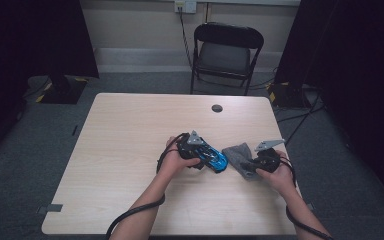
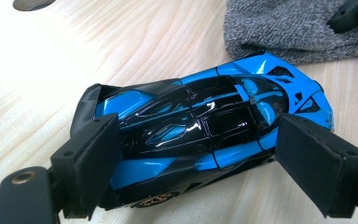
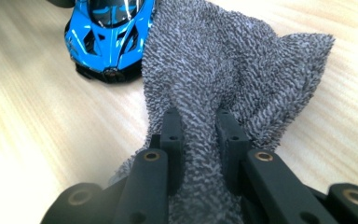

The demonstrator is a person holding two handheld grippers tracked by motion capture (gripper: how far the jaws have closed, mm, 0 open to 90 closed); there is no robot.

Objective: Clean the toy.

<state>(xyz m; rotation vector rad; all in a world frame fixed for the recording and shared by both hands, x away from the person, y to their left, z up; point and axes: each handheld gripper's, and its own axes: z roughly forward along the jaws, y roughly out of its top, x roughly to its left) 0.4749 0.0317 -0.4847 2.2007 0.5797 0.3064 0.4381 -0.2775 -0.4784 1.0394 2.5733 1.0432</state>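
Observation:
A blue and black toy car (image 2: 191, 116) lies on the wooden table (image 1: 130, 135), nose toward the grey knitted cloth (image 1: 236, 152). My left gripper (image 2: 198, 135) straddles the car lengthwise, one pad (image 2: 93, 158) on its tail and the other against its front flank, shut on it. In the high view that left gripper (image 1: 207, 156) sits mid-table with the car (image 1: 220, 163) poking out to its right. My right gripper (image 3: 198, 119) has the cloth (image 3: 223, 60) pinched between its jaws, bunched into a ridge. The car's nose (image 3: 107, 37) touches the cloth's edge. The right gripper (image 1: 251, 164) is just right of the cloth.
A round cable hole (image 1: 217, 108) sits near the table's far edge. A black folding chair (image 1: 226, 50) stands behind the table. Dark curtains hang on both sides, and cables run over the floor (image 1: 300, 115) at the right.

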